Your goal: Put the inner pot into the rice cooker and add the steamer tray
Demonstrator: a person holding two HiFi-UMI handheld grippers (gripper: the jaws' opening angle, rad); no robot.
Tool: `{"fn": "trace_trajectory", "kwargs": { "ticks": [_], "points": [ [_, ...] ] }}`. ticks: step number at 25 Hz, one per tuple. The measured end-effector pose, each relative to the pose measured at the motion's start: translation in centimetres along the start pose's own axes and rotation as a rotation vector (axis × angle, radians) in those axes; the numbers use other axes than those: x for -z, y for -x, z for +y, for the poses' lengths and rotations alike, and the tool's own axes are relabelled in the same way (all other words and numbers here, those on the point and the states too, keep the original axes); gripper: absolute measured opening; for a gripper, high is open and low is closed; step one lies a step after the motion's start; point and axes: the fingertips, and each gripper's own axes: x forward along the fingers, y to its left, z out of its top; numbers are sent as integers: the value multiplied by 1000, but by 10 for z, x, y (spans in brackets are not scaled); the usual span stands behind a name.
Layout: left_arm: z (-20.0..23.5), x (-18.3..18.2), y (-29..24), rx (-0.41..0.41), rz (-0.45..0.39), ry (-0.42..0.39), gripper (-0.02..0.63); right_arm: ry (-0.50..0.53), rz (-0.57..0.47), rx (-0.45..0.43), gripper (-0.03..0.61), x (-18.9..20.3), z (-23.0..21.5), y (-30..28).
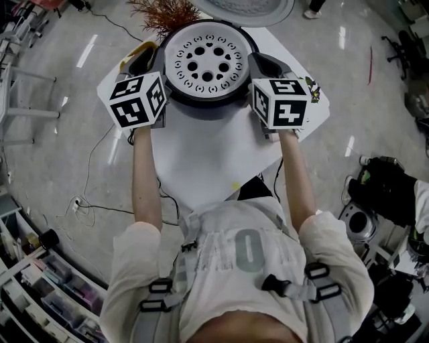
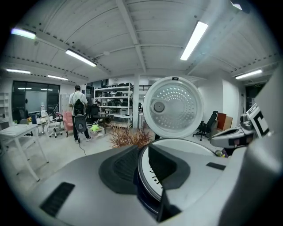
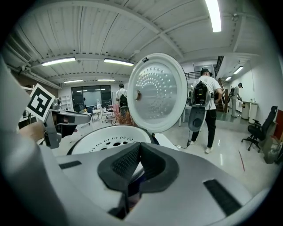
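Surface: a white table on a grey polished floor, with a cable running across the floor at the left. The room is a workshop hall with strip lights on a ribbed ceiling. Shelves stand at the back, and a person with a backpack stands before them. A dry brown plant sits just behind the cooker, which stands at the table's far edge.

The lid is raised and upright. The white perforated tray lies over the cooker's mouth. The pot cannot be seen under it.

Left gripper: at the cooker's left side. Its own view shows the jaws a narrow way apart and clamped on the tray's left rim, with the rim seated between the dark pads.

Right gripper: at the cooker's right side, opposite the left one. Its own view shows the jaws drawn fully together. A thin white sliver of the tray's right edge appears pinched between the pads, and the rest of the tray spreads away to the left of them.
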Motion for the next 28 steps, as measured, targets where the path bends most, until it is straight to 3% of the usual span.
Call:
{"fn": "trace_trajectory", "kwargs": {
  "ticks": [6, 9, 14, 20, 24, 28],
  "points": [
    [-1, -42, 52, -61, -140, -29, 63, 70, -152, -55, 18, -48, 23, 28],
    [-1, -62, 84, -97, -225, -40, 63, 120, -223, -115, 71, -70, 45, 41],
    [13, -86, 151, -190, -377, -38, 61, 194, -349, -242, 83, -104, 105, 61],
    [9, -78, 215, -292, -504, -72, 40, 248, -496, -377, 66, -119, 170, 86],
    [12, -60, 243, -375, -505, -60, 23, 263, -535, -427, 9, -112, 204, 95],
    [10, -40, 259, -449, -515, -30, 20, 248, -508, -485, 9, -89, 222, 95]
  ]
}}
